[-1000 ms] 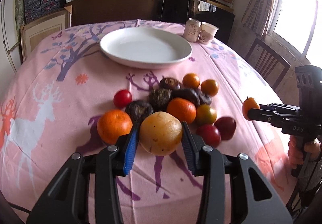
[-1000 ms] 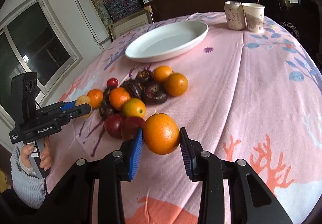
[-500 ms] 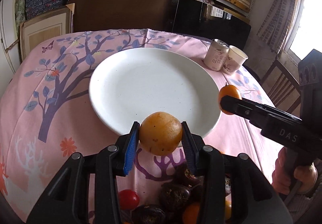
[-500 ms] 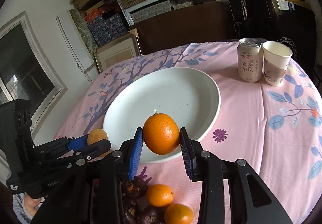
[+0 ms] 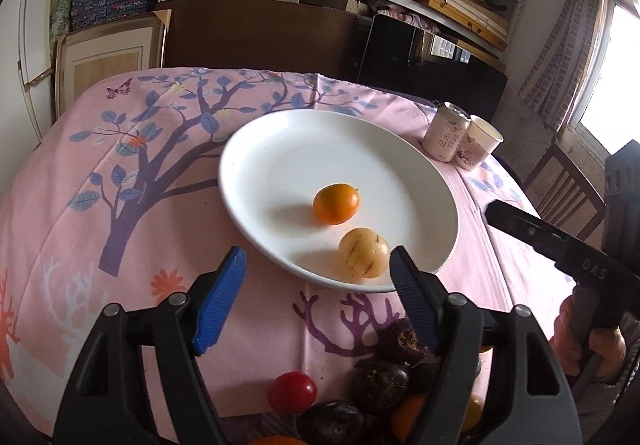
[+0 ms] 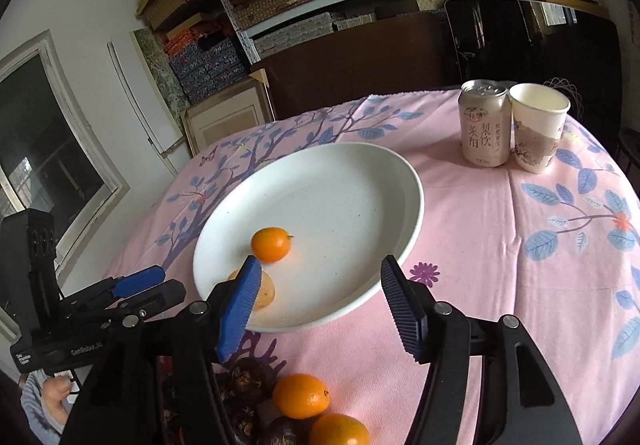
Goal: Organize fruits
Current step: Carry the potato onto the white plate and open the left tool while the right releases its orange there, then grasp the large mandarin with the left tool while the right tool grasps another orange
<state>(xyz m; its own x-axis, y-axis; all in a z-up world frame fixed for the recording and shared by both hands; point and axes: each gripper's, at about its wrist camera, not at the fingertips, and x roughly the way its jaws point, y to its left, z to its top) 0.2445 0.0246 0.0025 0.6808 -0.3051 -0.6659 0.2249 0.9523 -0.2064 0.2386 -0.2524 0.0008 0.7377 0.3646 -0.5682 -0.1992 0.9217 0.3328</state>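
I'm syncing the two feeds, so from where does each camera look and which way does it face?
Left wrist: sits on the left gripper, faces across the table at the plate; open blue fingers, right gripper and hand at the right edge.
Right wrist: sits on the right gripper, faces the plate from its other side; open fingers, left gripper low left.
Shared: plate, orange, yellow fruit, can, cup.

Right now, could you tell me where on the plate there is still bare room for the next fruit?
The white plate is bare across its far half and its side toward the can. The orange fruit and yellow fruit crowd the near edge, by the open grippers.
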